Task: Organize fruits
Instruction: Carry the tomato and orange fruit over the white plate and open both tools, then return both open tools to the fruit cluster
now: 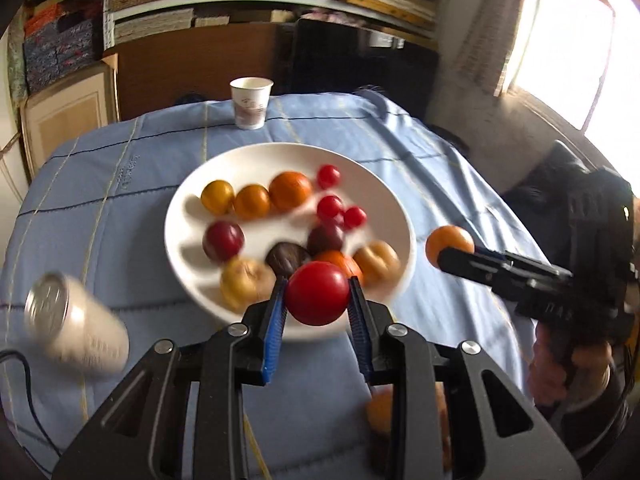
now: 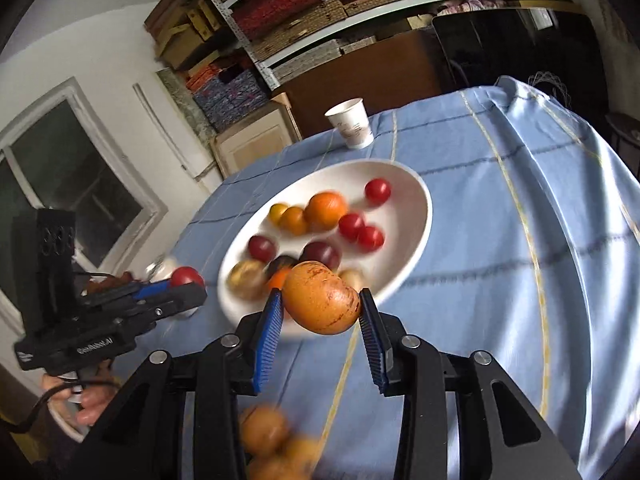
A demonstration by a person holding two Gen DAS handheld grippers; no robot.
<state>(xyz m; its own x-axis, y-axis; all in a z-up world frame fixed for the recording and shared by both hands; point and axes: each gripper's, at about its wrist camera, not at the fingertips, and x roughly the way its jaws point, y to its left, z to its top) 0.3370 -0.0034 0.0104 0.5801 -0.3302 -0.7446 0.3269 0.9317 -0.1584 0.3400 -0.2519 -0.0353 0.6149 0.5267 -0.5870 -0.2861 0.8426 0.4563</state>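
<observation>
A white plate (image 1: 384, 184) (image 2: 416, 216) on the blue tablecloth holds several fruits: orange, yellow, dark purple and small red ones. My left gripper (image 1: 318, 294) is shut on a red tomato (image 1: 317, 298), held above the plate's near rim; the same tomato (image 2: 186, 277) shows in the right wrist view at the left gripper (image 2: 188, 286). My right gripper (image 2: 322, 304) is shut on a speckled orange fruit (image 2: 320, 298), also near the plate's near rim. From the left wrist view that orange fruit (image 1: 449, 245) hangs right of the plate at the right gripper (image 1: 450, 256).
A paper cup (image 1: 251, 103) (image 2: 351, 123) stands beyond the plate. A white can (image 1: 74, 324) stands left of the plate. More orange fruits (image 2: 272, 444) (image 1: 380, 412) lie on the cloth below the grippers. Shelves and a window surround the table.
</observation>
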